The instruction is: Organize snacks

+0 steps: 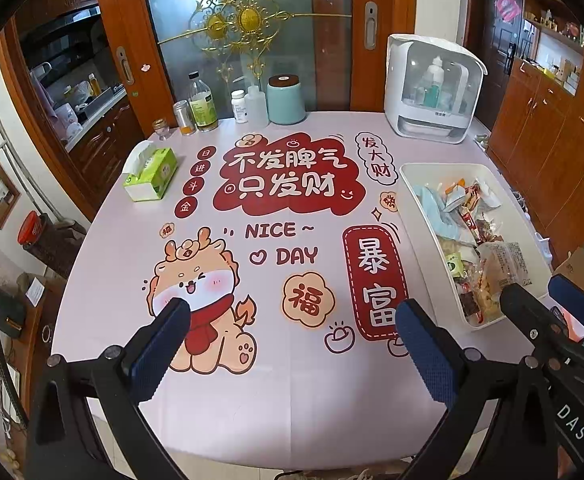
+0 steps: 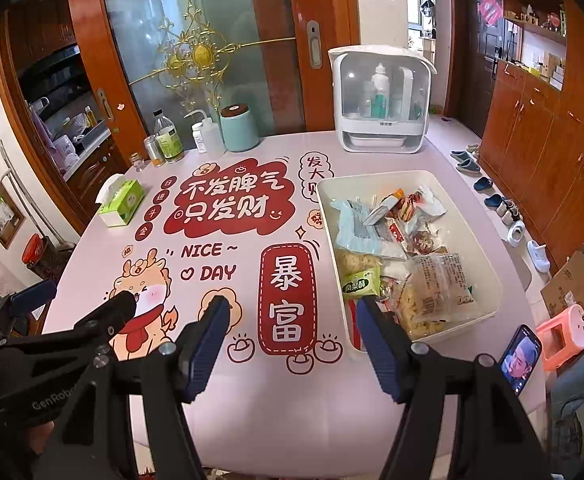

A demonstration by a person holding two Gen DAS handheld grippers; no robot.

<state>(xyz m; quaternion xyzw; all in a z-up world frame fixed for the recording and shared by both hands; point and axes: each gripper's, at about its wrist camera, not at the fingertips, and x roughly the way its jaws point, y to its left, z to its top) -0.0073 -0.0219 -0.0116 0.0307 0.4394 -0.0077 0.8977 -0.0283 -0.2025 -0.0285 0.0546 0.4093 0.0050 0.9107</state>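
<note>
Above the near edge of the table (image 2: 252, 408), both grippers hang over the printed pink cloth with fingers spread and nothing between them, the left gripper (image 1: 292, 320) over the cartoon print and the right gripper (image 2: 292, 312) just beside the near end of the white bin (image 2: 487, 240), where the snacks (image 2: 407, 256) lie in a loose heap. Recommended: take one packet at a time from the top of the heap, pinching a sealed edge. Bottles and a teal canister (image 2: 239, 128) line the far edge before a glass sliding door; a tissue box (image 2: 122, 204) stands left.
</note>
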